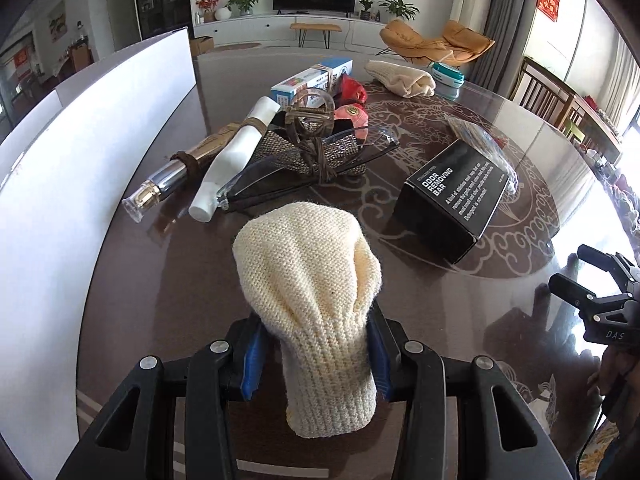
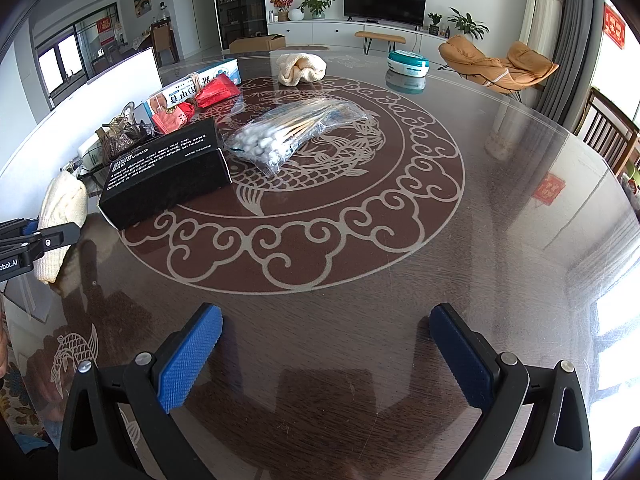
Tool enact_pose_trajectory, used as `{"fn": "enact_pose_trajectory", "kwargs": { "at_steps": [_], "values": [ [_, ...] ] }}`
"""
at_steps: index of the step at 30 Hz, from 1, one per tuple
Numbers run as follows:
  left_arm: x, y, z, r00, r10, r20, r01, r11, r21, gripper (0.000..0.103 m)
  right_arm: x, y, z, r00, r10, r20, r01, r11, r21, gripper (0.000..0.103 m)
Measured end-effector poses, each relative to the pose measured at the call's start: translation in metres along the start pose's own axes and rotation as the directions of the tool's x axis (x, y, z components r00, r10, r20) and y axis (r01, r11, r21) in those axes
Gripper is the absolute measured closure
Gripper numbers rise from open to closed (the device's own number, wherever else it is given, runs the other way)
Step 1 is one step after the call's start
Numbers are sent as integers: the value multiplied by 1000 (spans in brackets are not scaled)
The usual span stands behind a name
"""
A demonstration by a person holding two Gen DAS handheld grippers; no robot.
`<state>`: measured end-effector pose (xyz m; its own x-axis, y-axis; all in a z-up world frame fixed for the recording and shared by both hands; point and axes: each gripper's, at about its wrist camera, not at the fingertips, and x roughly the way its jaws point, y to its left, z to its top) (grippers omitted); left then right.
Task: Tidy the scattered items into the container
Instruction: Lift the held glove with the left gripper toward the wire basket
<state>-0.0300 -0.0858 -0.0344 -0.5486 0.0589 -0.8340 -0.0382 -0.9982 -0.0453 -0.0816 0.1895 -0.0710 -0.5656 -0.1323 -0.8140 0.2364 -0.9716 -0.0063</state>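
Left gripper [image 1: 314, 354]: jaws narrowed onto the ribbed cuff of a cream knitted sock [image 1: 308, 280], which stood clear of the table [image 2: 360, 360]
Right gripper [image 2: 326, 356]: jaws spread wide, holding nothing, above bare table
Risk: the soft knit could slip from the pads if the grip loosened; its loose toe could snag the glasses [image 1: 320, 160] on the way in
Black box [image 1: 452, 200]: lying on the table just beyond, outside any container
Woven basket [image 1: 312, 148]: apparently the container, already crowded; glasses and a clear ring lay across it, so a dropped sock might slide off
Second sock [image 1: 402, 76]: far side, not yet gathered
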Motion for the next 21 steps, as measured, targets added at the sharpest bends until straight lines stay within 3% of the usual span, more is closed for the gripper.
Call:
{"fn": "enact_pose_trajectory", "kwargs": {
  "at_steps": [5, 17, 19, 21],
  "values": [
    [-5, 20, -7, 999, 38, 5, -38, 999, -1, 59, 0, 0, 0, 1000, 0, 0, 0, 1000, 0, 0],
    [-2, 17, -4, 998, 64, 18, -64, 998, 11, 56, -1, -1, 0, 1000, -4, 1, 4, 1000, 2, 0],
    [-1, 18, -4, 997, 74, 16, -74, 997, 4, 49, -1, -1, 0, 1000, -4, 1, 4, 1000, 2, 0],
    [1, 22, -4, 996, 89, 13, -88, 996, -17, 32, -1, 0, 0, 1000, -4, 1, 4, 1000, 2, 0]
  ]
}}
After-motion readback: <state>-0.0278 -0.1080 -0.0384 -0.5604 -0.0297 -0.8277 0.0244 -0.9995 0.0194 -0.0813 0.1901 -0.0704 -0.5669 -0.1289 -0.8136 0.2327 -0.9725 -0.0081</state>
